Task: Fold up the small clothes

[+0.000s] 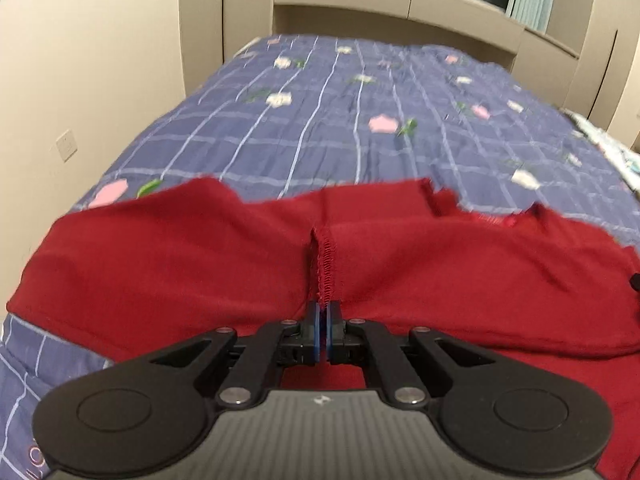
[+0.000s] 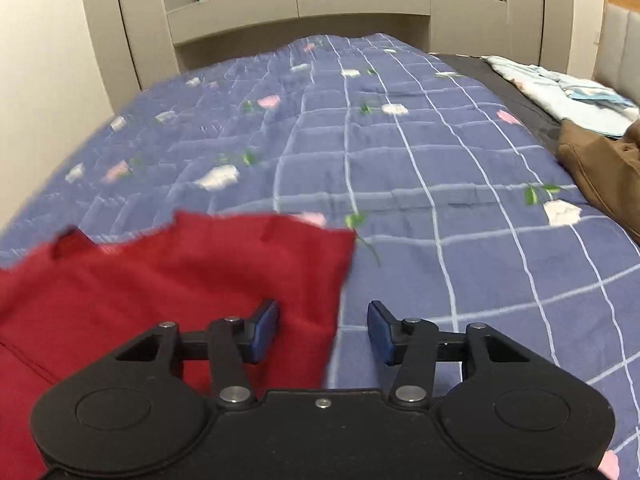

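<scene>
On the bed: the red garment (image 1: 200,264) lies spread across the near part of the blue checked quilt (image 1: 320,128), wrinkled and blurred at its far edge.
Left gripper (image 1: 323,320): its fingers are closed tight on a stitched seam of the red cloth, pinching a ridge.
Right gripper (image 2: 323,330): its fingers stand apart over the garment's right edge, one pad above the cloth, one above the quilt, gripping nothing.
Progress: early, I judge; the piece looks roughly laid out, with no tidy fold visible.
Left to do: grasp the right edge, then bring the sides over.
Containers: none in view; a brown garment (image 2: 600,168) and pale cloths (image 2: 560,92) lie loose at far right.
</scene>
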Action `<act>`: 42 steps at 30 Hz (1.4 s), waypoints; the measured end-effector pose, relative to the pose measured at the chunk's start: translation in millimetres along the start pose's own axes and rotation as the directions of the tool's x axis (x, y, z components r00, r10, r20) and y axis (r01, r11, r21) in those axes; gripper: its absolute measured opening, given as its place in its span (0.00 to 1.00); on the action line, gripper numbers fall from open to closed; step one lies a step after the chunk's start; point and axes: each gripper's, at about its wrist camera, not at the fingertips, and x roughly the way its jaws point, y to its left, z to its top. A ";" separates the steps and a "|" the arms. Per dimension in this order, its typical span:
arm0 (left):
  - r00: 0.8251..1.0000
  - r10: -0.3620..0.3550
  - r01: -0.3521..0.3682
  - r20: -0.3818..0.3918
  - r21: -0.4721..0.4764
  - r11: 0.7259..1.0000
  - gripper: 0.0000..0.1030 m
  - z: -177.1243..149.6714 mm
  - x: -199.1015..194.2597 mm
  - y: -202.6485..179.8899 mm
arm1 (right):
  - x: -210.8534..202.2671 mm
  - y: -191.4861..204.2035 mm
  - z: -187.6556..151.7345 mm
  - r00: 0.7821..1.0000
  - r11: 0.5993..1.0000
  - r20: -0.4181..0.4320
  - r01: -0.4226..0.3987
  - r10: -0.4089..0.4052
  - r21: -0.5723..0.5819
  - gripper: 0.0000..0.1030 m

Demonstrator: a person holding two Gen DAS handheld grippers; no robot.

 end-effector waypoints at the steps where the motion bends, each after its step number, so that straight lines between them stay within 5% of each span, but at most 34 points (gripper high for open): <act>1: 1.000 0.003 -0.003 -0.011 -0.009 1.000 0.01 -0.5 3.7 2.1 | 1.0 -1.7 -3.1 1.000 1.000 0.012 0.004 -0.004 0.001 0.54; 6: 0.999 -0.034 0.032 -0.035 -0.051 0.998 0.04 5.4 4.7 10.2 | -11.6 -0.6 -5.4 0.998 0.999 0.039 0.041 -0.041 -0.006 0.60; 8: 0.998 -0.057 0.055 -0.027 -0.077 0.996 0.17 6.8 -2.0 14.6 | -25.1 4.8 -5.0 0.997 0.999 0.068 0.049 -0.047 -0.024 0.66; 10: 0.997 -0.082 0.081 -0.009 -0.104 0.991 0.53 7.3 -11.9 19.6 | -38.3 9.5 -5.7 0.996 0.999 0.090 0.033 -0.031 -0.027 0.76; 13: 0.996 -0.081 0.085 0.033 -0.149 0.985 0.81 3.6 -33.2 29.0 | -57.9 22.5 -10.9 0.995 0.999 0.101 -0.021 0.024 -0.031 0.86; 17: 0.993 -0.083 0.102 0.088 -0.251 0.962 0.97 -11.3 -62.5 60.9 | -81.8 43.8 -29.9 0.988 0.992 0.095 -0.122 0.124 -0.024 0.97; 22: 0.994 0.032 0.015 0.100 -0.437 0.900 0.98 -36.3 -77.7 128.4 | -104.2 84.0 -55.1 0.972 0.975 0.090 -0.214 0.218 -0.051 0.99; 27: 0.991 0.074 0.017 0.108 -0.673 0.740 0.97 -51.4 -70.6 208.4 | -111.3 139.1 -68.8 0.957 0.950 0.056 -0.272 0.283 -0.153 0.99; 33: 0.993 0.045 0.082 0.113 -0.892 0.444 0.85 -61.2 -36.8 277.1 | -114.1 192.3 -73.5 0.939 0.915 0.026 -0.329 0.344 -0.233 0.99; 37: 0.988 0.036 0.129 0.151 -0.927 0.352 0.73 -55.7 -18.1 293.7 | -114.1 212.5 -69.6 0.934 0.899 0.017 -0.338 0.356 -0.279 0.99; 39: 0.989 0.032 0.130 0.145 -0.951 0.279 0.66 -56.9 -7.8 300.7 | -113.2 216.1 -68.2 0.932 0.895 0.012 -0.344 0.362 -0.283 0.99; 42: 0.992 0.063 0.094 0.112 -0.965 0.243 0.34 -57.5 -4.4 303.2 | -111.4 218.4 -68.9 0.933 0.893 0.003 -0.344 0.360 -0.289 0.99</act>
